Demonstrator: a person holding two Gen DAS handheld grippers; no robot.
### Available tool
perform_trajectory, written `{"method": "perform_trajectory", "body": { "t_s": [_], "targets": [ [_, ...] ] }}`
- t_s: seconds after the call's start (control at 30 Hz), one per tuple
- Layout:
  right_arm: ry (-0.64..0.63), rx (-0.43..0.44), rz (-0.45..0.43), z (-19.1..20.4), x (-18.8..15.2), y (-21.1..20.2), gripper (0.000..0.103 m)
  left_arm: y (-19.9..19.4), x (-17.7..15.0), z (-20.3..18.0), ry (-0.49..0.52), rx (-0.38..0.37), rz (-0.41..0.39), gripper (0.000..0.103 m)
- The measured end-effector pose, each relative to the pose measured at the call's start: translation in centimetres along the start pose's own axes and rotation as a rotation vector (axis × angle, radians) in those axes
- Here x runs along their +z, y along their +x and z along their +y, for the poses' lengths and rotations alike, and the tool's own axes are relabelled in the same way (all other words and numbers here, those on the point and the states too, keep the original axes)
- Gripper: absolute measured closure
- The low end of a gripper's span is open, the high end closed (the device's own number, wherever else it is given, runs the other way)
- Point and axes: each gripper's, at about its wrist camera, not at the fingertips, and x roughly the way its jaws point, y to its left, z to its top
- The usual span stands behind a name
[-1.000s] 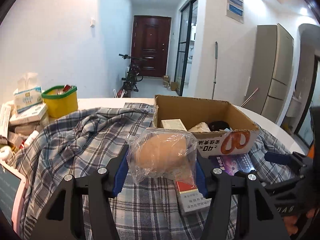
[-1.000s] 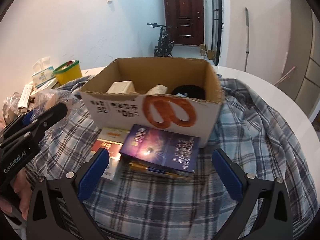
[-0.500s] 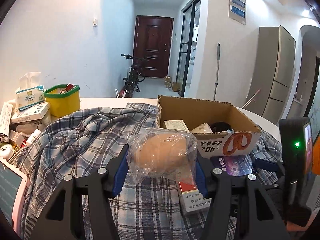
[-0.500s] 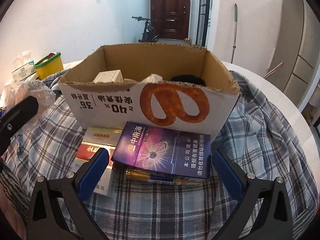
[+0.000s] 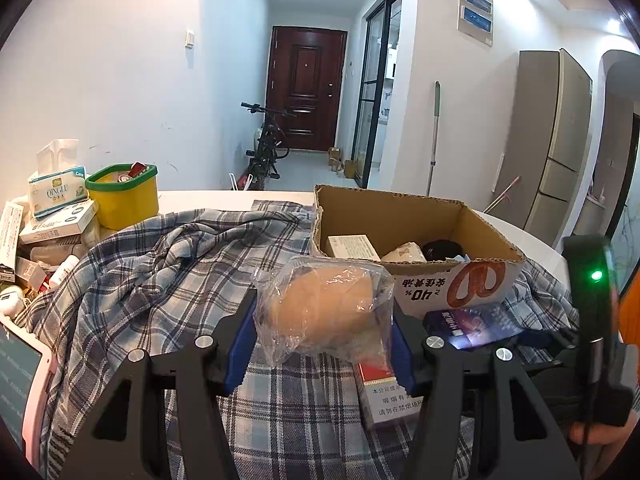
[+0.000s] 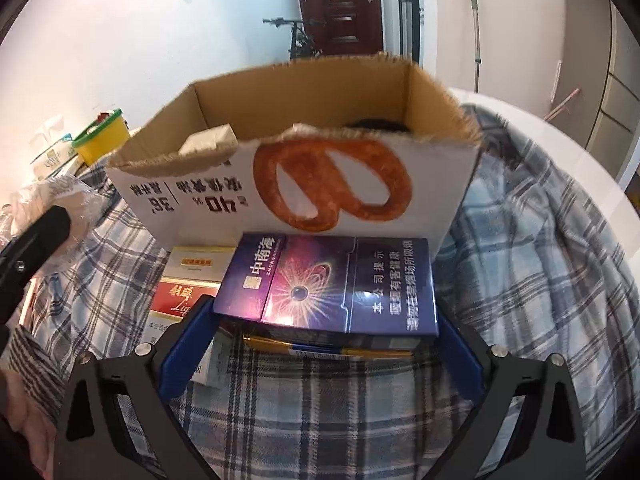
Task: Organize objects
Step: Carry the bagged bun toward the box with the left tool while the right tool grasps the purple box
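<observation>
Two grippers are shown above a table draped with a plaid shirt. By the left gripper a clear bag holding a tan, rounded item is pinched between the blue pads and kept raised just in front of the cardboard box. The right gripper is seen with its jaws spread wide, one on either side of a dark blue carton; no contact with the pads is visible. That carton is stacked on a gold-edged pack, hard against the printed front wall of the box, and a red-and-white carton lies just beside it on the shirt. Inside the box a pale carton, a crumpled light item and something dark are already lodged, so the sorting is judged to be partly done. Left to be boxed, it appears, are the bag and the cartons on the shirt; a yellow tub, a tissue pack and small clutter remain at the table's far-left edge.
</observation>
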Motion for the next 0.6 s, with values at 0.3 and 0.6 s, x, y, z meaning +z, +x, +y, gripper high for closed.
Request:
{"method": "perform_trajectory", "body": {
  "t_s": [0.3, 0.6],
  "targets": [
    [-0.126, -0.039, -0.217, -0.4, -0.2, -5.2, 0.003, -1.0, -0.1, -0.6, 0.034, -0.013, -0.053, 0.043],
    [-0.085, -0.021, -0.264, -1.8, -0.1, -5.4, 0.003, -2.2, -0.1, -1.2, 0.071, -0.034, -0.111, 0.043]
  ]
}}
